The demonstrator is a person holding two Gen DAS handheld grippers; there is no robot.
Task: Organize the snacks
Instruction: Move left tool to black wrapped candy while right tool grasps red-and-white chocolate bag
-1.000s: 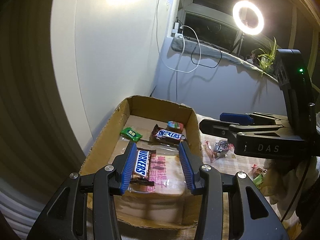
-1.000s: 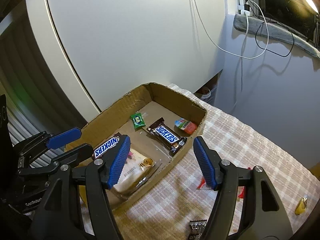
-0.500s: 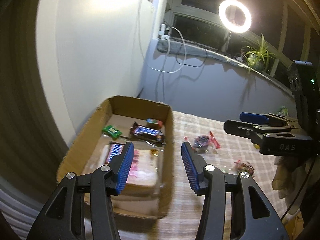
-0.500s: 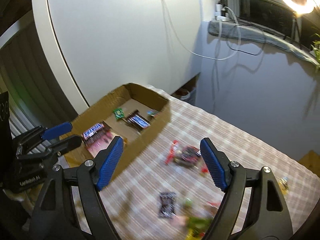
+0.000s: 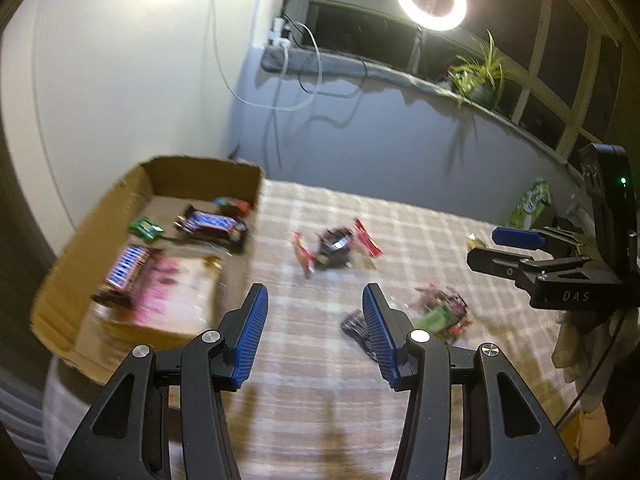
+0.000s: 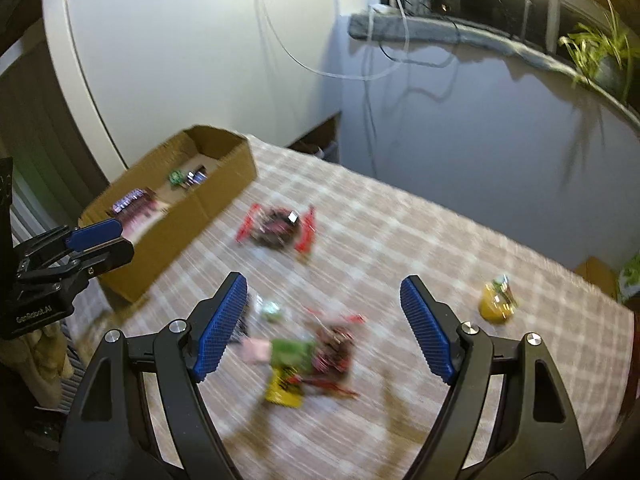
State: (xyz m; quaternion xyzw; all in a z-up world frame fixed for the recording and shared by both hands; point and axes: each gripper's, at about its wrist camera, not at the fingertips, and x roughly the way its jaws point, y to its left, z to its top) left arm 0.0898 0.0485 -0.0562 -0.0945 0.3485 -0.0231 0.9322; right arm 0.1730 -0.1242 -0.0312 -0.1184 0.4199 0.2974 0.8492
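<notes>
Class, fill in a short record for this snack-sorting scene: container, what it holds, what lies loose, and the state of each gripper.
container: cardboard box on a checked tablecloth
in box: two Snickers bars, green packet, pink packet
loose on cloth: red-and-black wrappers, mixed pile, yellow sweet
left gripper: jaws open, empty
right gripper: jaws open, just widened, empty, over the pile

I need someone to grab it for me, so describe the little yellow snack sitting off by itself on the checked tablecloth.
Start at the beige checked tablecloth and go to the side farthest from the brown cardboard box. There a small golden-yellow wrapped snack lies alone. Unlike the red, green and dark wrappers heaped mid-table, it touches nothing.
</notes>
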